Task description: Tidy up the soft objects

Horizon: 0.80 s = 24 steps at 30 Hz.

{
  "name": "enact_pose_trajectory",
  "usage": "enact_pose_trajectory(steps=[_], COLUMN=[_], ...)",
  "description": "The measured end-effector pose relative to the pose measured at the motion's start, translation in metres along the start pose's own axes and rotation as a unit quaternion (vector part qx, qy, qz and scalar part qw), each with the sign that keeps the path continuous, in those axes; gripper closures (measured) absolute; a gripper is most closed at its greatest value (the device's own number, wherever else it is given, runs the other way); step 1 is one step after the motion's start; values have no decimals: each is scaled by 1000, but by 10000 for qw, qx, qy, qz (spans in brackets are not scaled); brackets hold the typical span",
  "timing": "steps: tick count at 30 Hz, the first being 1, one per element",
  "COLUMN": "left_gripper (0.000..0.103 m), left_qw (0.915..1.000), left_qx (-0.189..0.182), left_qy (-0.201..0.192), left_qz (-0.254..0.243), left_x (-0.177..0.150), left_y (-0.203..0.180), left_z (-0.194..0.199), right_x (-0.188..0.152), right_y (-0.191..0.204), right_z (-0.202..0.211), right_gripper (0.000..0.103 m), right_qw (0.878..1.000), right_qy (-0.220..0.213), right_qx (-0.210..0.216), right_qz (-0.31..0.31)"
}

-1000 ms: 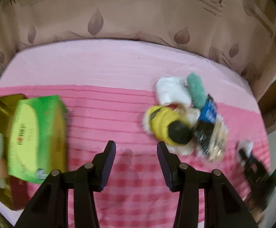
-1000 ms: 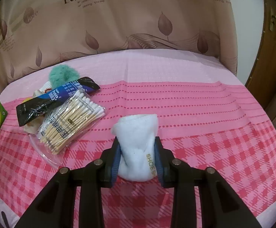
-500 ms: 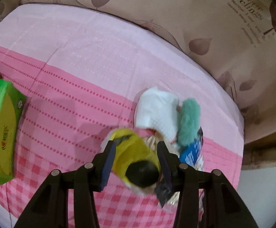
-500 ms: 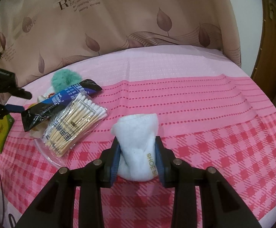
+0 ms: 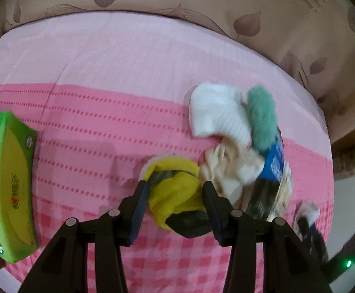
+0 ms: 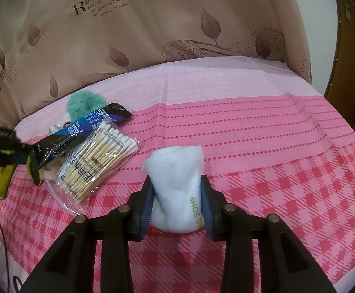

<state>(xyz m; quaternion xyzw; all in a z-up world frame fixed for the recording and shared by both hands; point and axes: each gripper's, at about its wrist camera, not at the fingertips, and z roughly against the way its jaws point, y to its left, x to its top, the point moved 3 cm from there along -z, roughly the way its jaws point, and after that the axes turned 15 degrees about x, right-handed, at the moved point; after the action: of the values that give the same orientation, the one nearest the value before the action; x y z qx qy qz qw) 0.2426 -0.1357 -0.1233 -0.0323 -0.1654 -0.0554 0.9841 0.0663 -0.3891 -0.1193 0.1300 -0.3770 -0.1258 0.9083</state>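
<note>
My left gripper [image 5: 175, 190] straddles a yellow and black sock [image 5: 175, 193] on the pink cloth; its jaws stand on either side of the sock and look open. Beside it lie a white sock [image 5: 216, 114], a teal fluffy scrunchie [image 5: 261, 117] and a cream cloth [image 5: 236, 171]. My right gripper [image 6: 177, 190] is shut on a rolled white sock [image 6: 177, 183] printed "SHOE", resting on the bed. The scrunchie [image 6: 84, 102] also shows in the right wrist view.
A green tissue box [image 5: 4, 185] lies at the left. A bag of cotton swabs [image 6: 96, 156] and a black and blue sachet [image 6: 74, 134] lie by the soft pile. A leaf-pattern curtain [image 6: 177, 24] hangs behind the bed.
My left gripper has swung right and forward from open cloth onto the yellow and black sock, which now lies between its jaws. The right gripper keeps its hold on the white sock.
</note>
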Motion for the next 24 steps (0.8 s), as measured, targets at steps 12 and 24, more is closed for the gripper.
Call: enact_pose_trajectory(steps=[12,24], left_gripper=[65,69], left_qw=[9942,9856], left_qx=[417,698], left_qy=[-433,-1080], left_qz=[-893,-1095], left_x=[-33,-64], left_y=[14,42], left_z=[8,53], right_x=[0,0], right_y=[0,0], right_z=[0,-1], right_gripper=[69,69], right_qw=[10000,10000], right_qy=[7,10], right_qx=[-14,-21], right_qz=[12,15])
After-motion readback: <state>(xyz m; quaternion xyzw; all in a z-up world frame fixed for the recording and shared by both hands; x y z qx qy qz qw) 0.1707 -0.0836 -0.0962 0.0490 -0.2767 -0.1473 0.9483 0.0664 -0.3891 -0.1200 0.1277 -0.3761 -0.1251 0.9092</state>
